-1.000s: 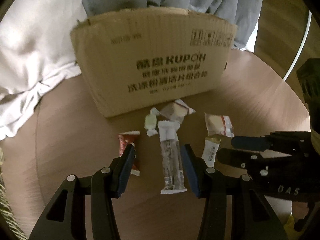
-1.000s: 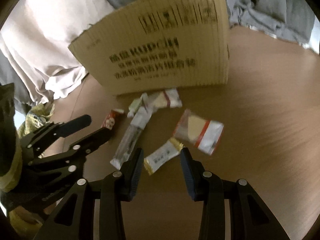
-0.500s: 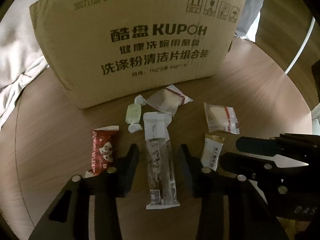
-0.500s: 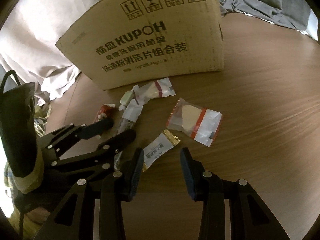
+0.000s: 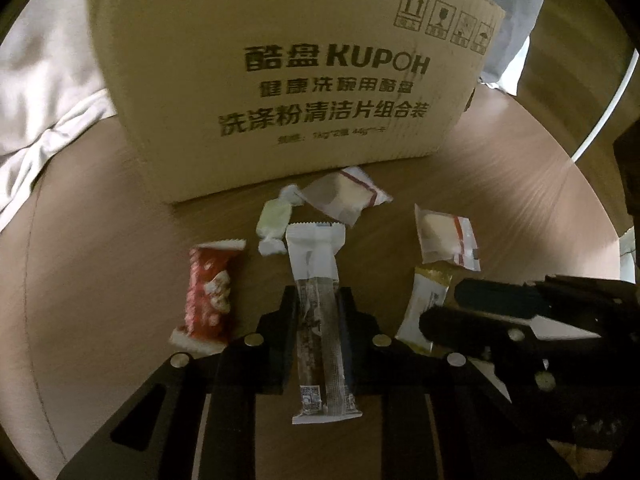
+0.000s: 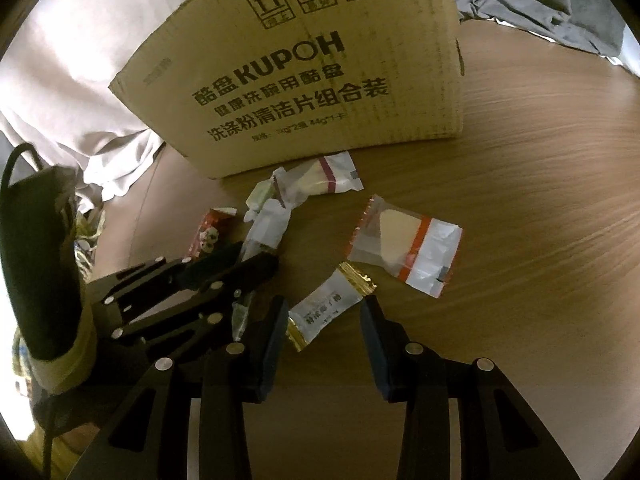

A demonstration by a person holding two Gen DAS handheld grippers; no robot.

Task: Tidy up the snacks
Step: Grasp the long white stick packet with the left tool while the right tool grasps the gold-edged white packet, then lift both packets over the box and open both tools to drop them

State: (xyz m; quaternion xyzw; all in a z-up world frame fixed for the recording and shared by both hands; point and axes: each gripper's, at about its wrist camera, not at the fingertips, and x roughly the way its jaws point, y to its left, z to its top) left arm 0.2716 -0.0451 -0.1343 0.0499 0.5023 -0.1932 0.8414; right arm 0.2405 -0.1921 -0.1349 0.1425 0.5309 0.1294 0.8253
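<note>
Several snacks lie on a round wooden table point(image 5: 520, 168) in front of a cardboard box point(image 5: 288, 80). My left gripper point(image 5: 318, 300) is shut on a long clear-and-white snack bar point(image 5: 318, 320), fingers against both its sides. A red packet point(image 5: 210, 292) lies to its left. My right gripper point(image 6: 324, 312) is open, its fingers either side of a small white-and-gold packet point(image 6: 328, 304), which also shows in the left wrist view point(image 5: 424, 308). The left gripper appears in the right wrist view point(image 6: 236, 264).
A pale green candy point(image 5: 272, 220), a clear packet with a red stripe point(image 5: 344, 196) and another clear red-striped packet point(image 6: 404, 248) lie near the box point(image 6: 312, 68). White and grey cloth point(image 6: 68, 92) lies behind the table point(image 6: 540, 200).
My left gripper has closed onto the long snack bar. Both grippers have come lower and closer to the snacks; the right gripper now straddles the white-and-gold packet.
</note>
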